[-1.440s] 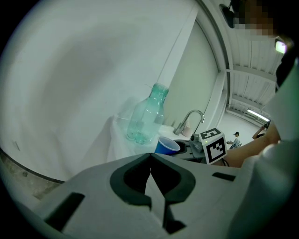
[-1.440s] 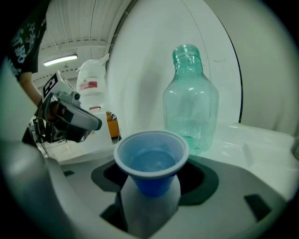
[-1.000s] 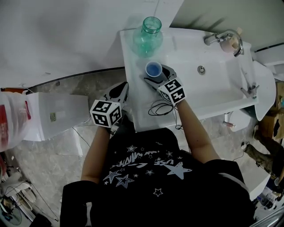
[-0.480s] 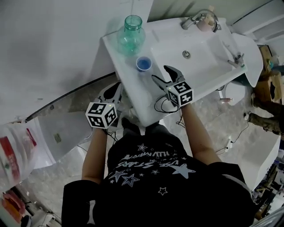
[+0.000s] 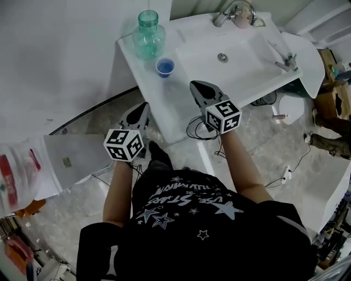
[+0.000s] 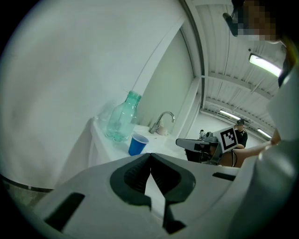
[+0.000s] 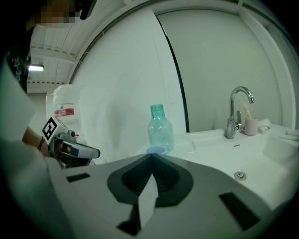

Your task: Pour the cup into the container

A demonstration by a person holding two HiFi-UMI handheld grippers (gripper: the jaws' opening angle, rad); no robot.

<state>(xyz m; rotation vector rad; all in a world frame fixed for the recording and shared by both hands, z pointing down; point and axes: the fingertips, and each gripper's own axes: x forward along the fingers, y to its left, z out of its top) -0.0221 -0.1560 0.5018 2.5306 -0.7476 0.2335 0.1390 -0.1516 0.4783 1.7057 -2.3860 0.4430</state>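
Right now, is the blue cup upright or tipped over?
Upright: the blue cup stands on its base on the sink counter, open rim facing up, beside the green bottle.

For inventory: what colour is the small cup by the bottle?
The small cup is blue; left gripper view.

Both forearms extended, left gripper (image 5: 141, 110) fingers together, empty, right gripper (image 5: 197, 88) fingers just closed on nothing

The container (image 5: 148, 35) is showing clear, green-tinted plastic, and the cup (image 5: 164, 67) is looking like smooth blue plastic. The white surface (image 5: 164, 104) is gleaming, glossy and smooth. The tap (image 5: 225, 13) is shining as polished metal.
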